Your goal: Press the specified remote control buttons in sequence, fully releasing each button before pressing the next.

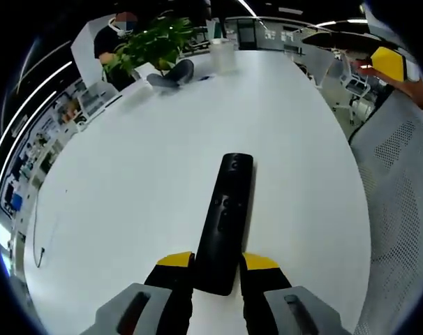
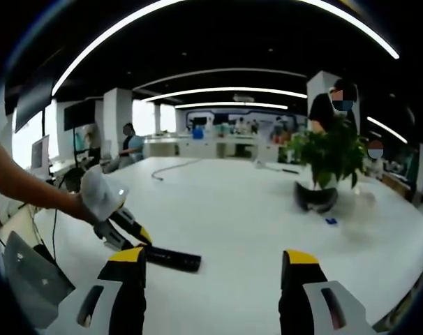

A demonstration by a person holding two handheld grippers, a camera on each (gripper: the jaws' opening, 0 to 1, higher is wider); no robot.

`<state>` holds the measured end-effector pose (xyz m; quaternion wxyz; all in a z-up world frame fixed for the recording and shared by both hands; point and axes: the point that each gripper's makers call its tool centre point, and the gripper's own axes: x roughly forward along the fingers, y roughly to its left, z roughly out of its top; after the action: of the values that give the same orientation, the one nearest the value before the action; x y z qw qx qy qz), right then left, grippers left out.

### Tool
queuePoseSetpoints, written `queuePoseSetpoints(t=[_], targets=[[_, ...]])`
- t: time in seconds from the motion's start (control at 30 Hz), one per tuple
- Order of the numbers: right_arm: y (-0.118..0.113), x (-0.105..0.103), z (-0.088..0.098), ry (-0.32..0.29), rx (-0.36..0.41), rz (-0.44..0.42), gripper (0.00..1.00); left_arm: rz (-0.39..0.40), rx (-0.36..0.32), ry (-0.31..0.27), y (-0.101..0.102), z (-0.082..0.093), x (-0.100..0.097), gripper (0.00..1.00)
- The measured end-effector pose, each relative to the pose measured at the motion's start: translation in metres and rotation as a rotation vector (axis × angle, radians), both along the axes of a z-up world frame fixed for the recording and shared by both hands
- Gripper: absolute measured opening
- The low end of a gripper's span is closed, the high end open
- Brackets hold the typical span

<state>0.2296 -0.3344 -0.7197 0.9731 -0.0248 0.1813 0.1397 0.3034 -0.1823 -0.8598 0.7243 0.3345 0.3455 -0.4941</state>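
Remote (image 1: 227, 220) lies flat on the white table (image 1: 128, 209), its near end clamped between the jaws of your left gripper (image 1: 218, 262). Your right gripper (image 2: 213, 259) hangs wide open and empty above the table, with a potted plant (image 2: 327, 164) well beyond it.

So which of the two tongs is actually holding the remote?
The left tongs: their yellow-tipped jaws clamp the black remote's near end. The right tongs are open with nothing between them, above the white table.
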Motion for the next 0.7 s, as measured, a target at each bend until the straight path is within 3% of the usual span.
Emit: queuePoseSetpoints(t=[0.7], targets=[[0.001, -0.001, -0.003, 0.013, -0.014, 0.004, 0.77, -0.037, 0.051, -0.011, -0.002, 0.001, 0.024, 0.23]])
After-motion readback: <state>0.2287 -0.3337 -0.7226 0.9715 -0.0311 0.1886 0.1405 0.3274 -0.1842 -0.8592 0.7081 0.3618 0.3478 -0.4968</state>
